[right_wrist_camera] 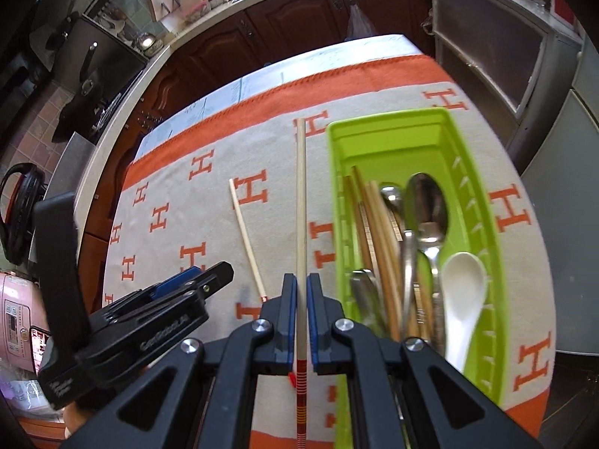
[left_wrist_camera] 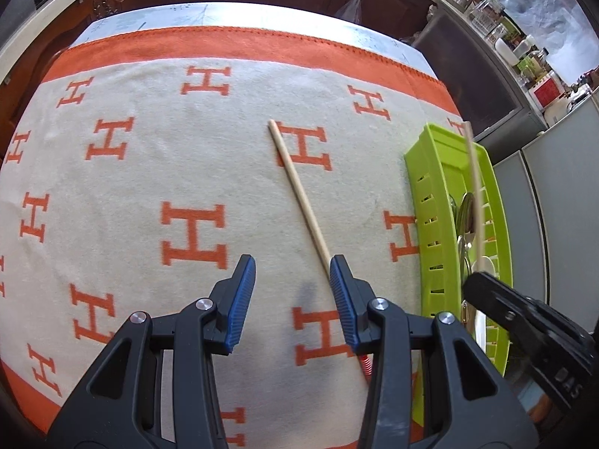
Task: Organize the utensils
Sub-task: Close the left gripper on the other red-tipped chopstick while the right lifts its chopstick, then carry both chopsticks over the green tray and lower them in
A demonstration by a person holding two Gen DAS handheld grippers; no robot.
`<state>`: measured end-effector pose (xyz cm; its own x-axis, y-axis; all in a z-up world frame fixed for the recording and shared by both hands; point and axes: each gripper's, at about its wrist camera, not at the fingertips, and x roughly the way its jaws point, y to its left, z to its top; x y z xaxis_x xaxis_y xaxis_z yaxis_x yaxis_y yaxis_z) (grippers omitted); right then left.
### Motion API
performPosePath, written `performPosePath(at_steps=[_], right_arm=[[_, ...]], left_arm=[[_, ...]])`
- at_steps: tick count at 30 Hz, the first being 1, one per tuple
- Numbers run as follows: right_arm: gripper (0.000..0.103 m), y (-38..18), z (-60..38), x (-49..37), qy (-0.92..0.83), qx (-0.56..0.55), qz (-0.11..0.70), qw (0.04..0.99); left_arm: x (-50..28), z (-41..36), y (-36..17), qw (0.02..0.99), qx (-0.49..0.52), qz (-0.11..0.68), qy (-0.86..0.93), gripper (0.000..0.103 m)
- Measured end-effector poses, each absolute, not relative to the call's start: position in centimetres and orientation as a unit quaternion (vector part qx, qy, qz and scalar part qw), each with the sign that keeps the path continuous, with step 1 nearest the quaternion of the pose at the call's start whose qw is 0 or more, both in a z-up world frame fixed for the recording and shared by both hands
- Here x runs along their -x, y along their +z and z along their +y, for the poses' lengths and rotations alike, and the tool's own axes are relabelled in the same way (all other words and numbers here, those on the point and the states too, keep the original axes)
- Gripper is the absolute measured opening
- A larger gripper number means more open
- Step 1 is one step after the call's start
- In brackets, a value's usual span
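Observation:
A pale wooden chopstick (left_wrist_camera: 299,191) lies on the H-patterned cloth, its red-striped end near my left gripper (left_wrist_camera: 293,273), which hovers open just above it. The same chopstick (right_wrist_camera: 248,239) shows in the right wrist view. My right gripper (right_wrist_camera: 301,288) is shut on a second chopstick (right_wrist_camera: 301,202), held above the cloth just left of the lime green utensil tray (right_wrist_camera: 389,138). The tray holds several wooden chopsticks (right_wrist_camera: 378,232), metal spoons (right_wrist_camera: 426,205) and a white ceramic spoon (right_wrist_camera: 462,292). In the left wrist view the tray (left_wrist_camera: 430,202) sits at the right, with the held chopstick (left_wrist_camera: 472,172) over it.
The cream and orange cloth (left_wrist_camera: 149,142) covers the table. Dark wooden cabinets (right_wrist_camera: 299,18) and a counter curve behind it. A pink rice cooker (right_wrist_camera: 18,321) stands at the left, grey cabinets (left_wrist_camera: 554,194) at the right.

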<state>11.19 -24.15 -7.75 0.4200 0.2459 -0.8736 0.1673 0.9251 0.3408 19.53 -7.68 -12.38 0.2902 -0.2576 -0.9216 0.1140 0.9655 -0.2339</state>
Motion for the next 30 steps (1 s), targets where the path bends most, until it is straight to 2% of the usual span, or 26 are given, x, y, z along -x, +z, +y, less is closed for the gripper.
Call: performPosePath(at_steps=[7,12,13,15,24,30], right_arm=[[0.005,-6.5,-27.6,-9.0,0.019,-0.210,0.511,0.833],[0.005,-6.1,-29.6,-8.0,0.014,-0.220,0.499,0.838],[0.005,-6.1,-29.8,-7.8,0.014,-0.222,0.498,0.838],[0.005,-6.2,-30.3,-7.6,0.015,-0.223,0.496,0.839],[0.005,-7.0,-30.6,-7.1,0.026,-0.212,0.499,0.840],[0.005,-7.1,-30.4,-7.1,0.023,-0.191,0.501,0.844]], left_arm=[[-19.4,-10.8,-14.4,0.798,0.027,0.597,-0.079,0.038],[-18.7,-12.4,-14.7,0.819,-0.006,0.572,-0.042,0.037],[-18.6,-12.6,-14.7,0.822,-0.010,0.568,-0.038,0.034],[-18.3,-12.8,-14.6,0.829,-0.011,0.558,-0.038,0.005],[-17.7,-11.4,-14.0,0.824,0.022,0.565,-0.048,0.003],[-15.4,-11.1,-10.5,0.821,0.054,0.561,-0.094,0.003]])
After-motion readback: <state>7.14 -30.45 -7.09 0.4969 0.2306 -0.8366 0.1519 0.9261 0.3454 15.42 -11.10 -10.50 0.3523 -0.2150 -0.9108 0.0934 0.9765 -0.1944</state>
